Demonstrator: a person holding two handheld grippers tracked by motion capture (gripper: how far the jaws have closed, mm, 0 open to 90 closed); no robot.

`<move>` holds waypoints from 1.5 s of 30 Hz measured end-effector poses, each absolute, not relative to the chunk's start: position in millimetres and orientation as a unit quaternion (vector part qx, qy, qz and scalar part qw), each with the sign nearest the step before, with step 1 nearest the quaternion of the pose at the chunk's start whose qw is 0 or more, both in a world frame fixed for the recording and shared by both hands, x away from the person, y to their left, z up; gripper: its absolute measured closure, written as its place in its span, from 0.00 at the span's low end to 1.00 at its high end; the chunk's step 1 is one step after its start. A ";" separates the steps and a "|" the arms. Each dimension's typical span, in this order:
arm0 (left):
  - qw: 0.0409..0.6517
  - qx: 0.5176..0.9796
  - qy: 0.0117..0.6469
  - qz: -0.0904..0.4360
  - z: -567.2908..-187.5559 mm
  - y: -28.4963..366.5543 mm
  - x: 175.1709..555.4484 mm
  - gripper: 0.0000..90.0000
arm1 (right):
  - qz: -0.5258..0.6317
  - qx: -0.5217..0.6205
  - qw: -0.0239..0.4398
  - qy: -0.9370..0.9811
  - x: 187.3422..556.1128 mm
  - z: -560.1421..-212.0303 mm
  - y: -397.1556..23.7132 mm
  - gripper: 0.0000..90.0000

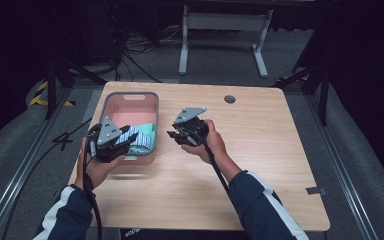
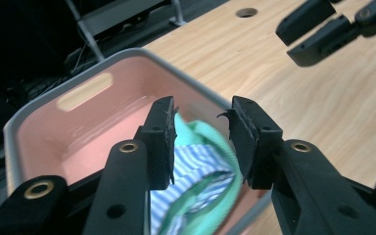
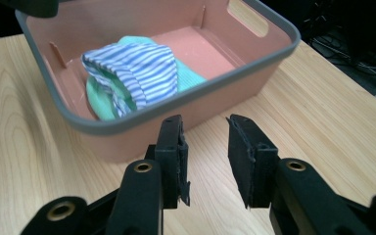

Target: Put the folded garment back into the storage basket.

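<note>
- Resting folded in the pink bin [image 1: 130, 102], the striped cloth [image 3: 132, 68] looks stowed (job apparently done).
- Left claw [image 2: 200, 142], above the bin: parted, empty.
- Right claw [image 3: 205, 156], beside the bin: parted, empty.

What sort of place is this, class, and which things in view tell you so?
Probably a recording lab or studio: a bare wooden table amid dark surroundings, loose cables across grey carpet, and floor rails beside it.
</note>
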State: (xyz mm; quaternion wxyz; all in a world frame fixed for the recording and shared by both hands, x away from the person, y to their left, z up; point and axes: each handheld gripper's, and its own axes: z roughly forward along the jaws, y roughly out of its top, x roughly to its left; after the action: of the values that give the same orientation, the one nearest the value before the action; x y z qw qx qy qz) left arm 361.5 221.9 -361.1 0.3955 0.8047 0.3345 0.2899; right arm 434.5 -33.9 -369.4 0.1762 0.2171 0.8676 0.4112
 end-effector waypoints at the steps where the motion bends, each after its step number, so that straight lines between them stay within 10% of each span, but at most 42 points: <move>1: 0.393 0.808 0.330 0.290 -362.0 217.3 360.2 0.68 | 0.411 0.218 0.176 0.867 432.5 -368.9 -37.9 0.75; 45: 0.320 0.899 0.209 0.216 -427.3 130.8 333.8 0.42 | 0.350 0.260 0.234 0.869 375.1 -404.3 -178.2 0.52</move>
State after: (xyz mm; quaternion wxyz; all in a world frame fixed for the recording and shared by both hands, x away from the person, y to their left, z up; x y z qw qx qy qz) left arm 333.8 130.8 -427.3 0.3197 0.8987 0.2090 0.2155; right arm 375.1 -178.2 -404.3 0.2340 0.2603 0.8689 0.3500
